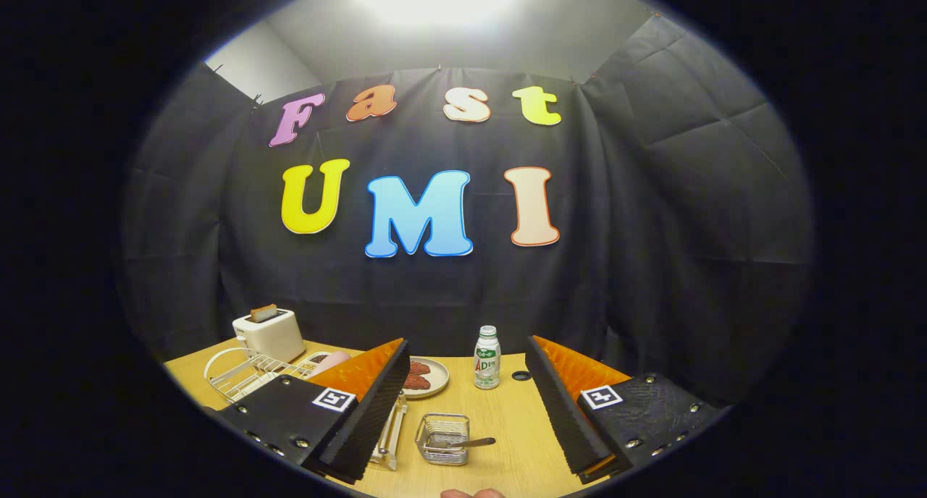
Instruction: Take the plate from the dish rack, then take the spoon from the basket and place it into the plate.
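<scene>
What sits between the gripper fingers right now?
In the gripper view, the wire basket with the spoon lies on bare table between the open gripper's fingers, untouched.

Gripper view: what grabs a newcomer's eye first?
The open gripper, fingers spread wide over the table. Between them sits a wire basket with a spoon poking out; beyond it, a bottle beside a plate. Behind the left finger: a white rack and toaster.

Spoon in basket between the jaws; plate, bottle beyond.
</scene>
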